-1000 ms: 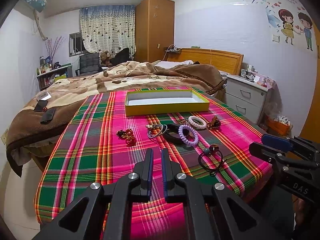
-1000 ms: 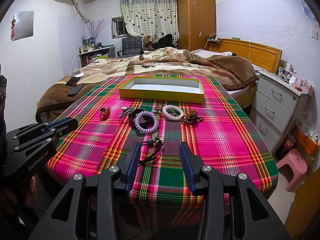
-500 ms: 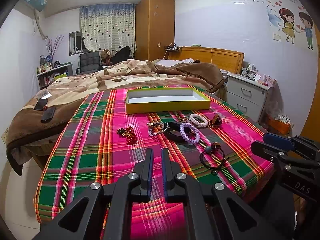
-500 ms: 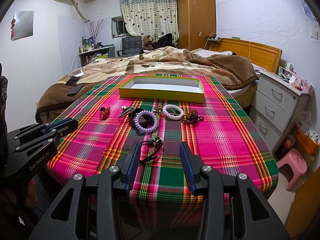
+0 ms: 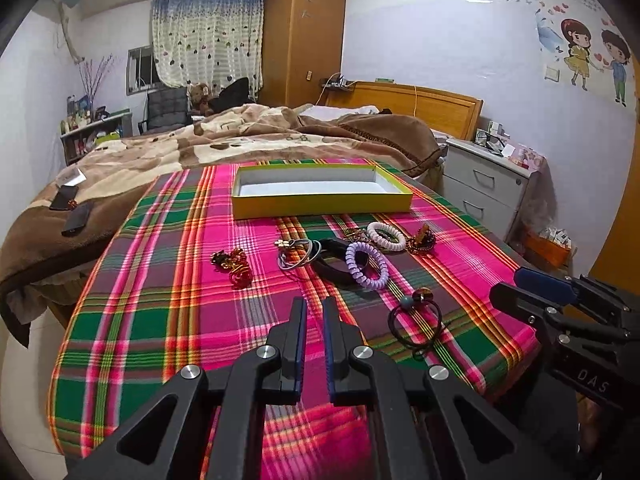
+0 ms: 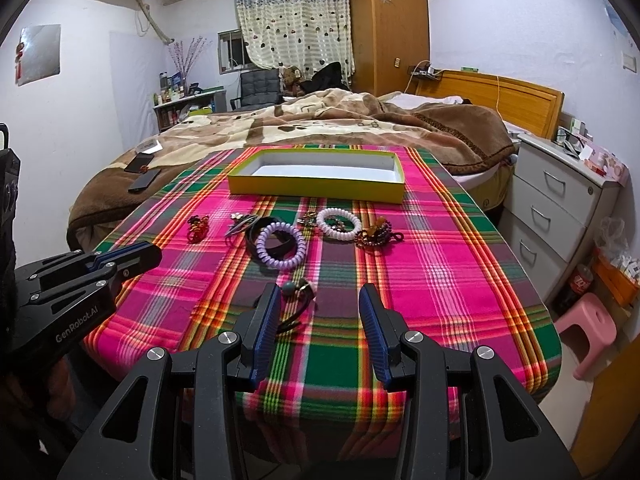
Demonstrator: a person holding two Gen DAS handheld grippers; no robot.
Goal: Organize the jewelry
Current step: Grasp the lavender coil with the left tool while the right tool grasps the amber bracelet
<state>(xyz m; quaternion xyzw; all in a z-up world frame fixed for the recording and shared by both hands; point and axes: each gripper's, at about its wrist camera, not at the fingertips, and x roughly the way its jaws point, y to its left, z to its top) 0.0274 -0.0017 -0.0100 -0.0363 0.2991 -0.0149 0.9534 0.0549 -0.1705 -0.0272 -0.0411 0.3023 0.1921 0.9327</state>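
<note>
Both grippers have crept slightly forward over the plaid table [image 6: 460, 264]. Left gripper [image 5: 315, 312] is nearly closed, holding nothing; right gripper [image 6: 320, 312] gapes wide, empty, above the black hair tie [image 6: 298, 300]. Other jewelry lies between it and the far yellow box [image 6: 316, 188].

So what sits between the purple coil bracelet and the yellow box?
Only bare plaid cloth shows between the purple coil bracelet and the yellow box, clearest in the right wrist view; a black band lies under the bracelet.
</note>
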